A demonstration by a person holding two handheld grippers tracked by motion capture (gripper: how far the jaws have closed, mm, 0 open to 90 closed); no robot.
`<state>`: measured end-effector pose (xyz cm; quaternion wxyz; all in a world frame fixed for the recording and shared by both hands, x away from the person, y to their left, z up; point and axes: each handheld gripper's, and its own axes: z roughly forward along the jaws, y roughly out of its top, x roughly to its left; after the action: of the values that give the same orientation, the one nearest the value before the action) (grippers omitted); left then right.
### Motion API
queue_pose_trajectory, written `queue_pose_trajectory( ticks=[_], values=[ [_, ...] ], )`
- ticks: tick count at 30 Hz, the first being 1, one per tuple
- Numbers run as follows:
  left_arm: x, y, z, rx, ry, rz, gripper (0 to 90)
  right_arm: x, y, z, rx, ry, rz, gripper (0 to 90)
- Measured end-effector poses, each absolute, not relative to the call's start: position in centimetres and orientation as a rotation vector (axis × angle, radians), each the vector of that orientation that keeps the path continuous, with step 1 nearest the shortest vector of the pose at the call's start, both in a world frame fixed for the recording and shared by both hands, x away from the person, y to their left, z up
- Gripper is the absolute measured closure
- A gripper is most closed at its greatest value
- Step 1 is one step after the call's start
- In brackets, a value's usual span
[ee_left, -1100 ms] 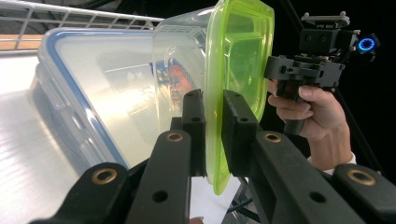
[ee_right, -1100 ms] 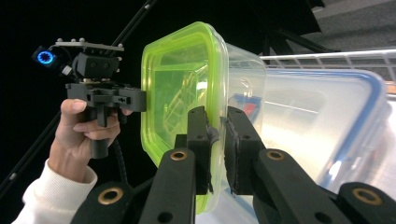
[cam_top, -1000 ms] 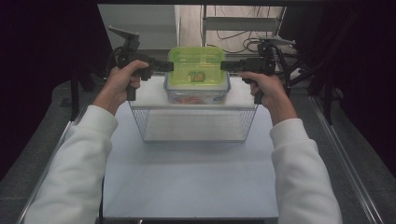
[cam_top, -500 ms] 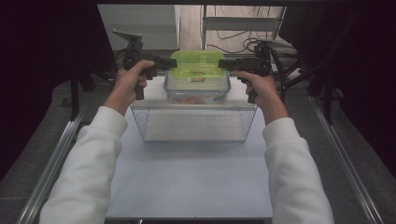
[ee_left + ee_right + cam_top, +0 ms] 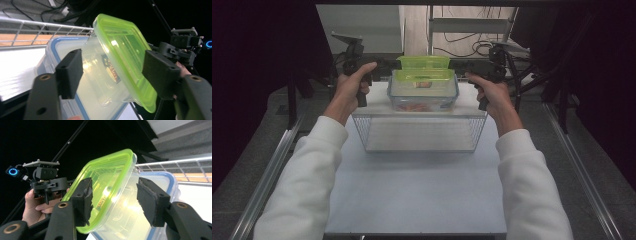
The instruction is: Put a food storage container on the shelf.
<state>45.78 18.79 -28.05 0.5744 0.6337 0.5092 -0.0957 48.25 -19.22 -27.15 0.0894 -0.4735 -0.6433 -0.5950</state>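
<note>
A clear food box with a lime-green lid [image 5: 424, 75] hangs level just above a second clear box with a blue-rimmed lid [image 5: 423, 100] that holds something orange. My left gripper [image 5: 392, 68] grips the green-lidded box [image 5: 117, 60] from its left end, one jaw on the lid and one under the base. My right gripper [image 5: 458, 68] holds the opposite end of the box [image 5: 110, 185] the same way. In the left gripper view my jaws [image 5: 115, 70] pinch lid and base. The right gripper view shows my jaws [image 5: 116, 200] doing likewise over the blue-rimmed lid [image 5: 162, 180].
A wire basket [image 5: 419, 132] stands at the far end of the white table [image 5: 417, 190], with the blue-rimmed box at its top edge. Metal rails [image 5: 272, 165] run along both table sides. Dark stands and cables crowd the back.
Both hands have reached a little farther forward and closer together. The green-lidded box has shifted slightly toward the back above the lower box.
</note>
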Motion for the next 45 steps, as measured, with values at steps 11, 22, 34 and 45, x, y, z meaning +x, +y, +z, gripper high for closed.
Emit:
queue_pose_trajectory(
  ticks=[11,22,34,45],
  values=[
    [40.2,20.4,-28.1,1.524,1.083,-0.162,24.0,43.9,-21.7,-26.2,-1.281,-2.022,-1.804,43.6],
    [33.3,21.8,-31.7,1.601,1.019,-0.11,23.9,38.2,-24.9,-28.9,-1.202,-2.173,-1.763,42.5],
    [27.2,22.5,-40.9,1.694,1.061,-0.074,24.4,32.7,-26.0,-37.0,-1.161,-2.313,-1.627,41.0],
    [26.3,21.6,-44.1,1.758,1.094,-0.069,25.0,31.9,-26.0,-42.3,-1.198,-2.359,-1.522,40.5]
  ],
)
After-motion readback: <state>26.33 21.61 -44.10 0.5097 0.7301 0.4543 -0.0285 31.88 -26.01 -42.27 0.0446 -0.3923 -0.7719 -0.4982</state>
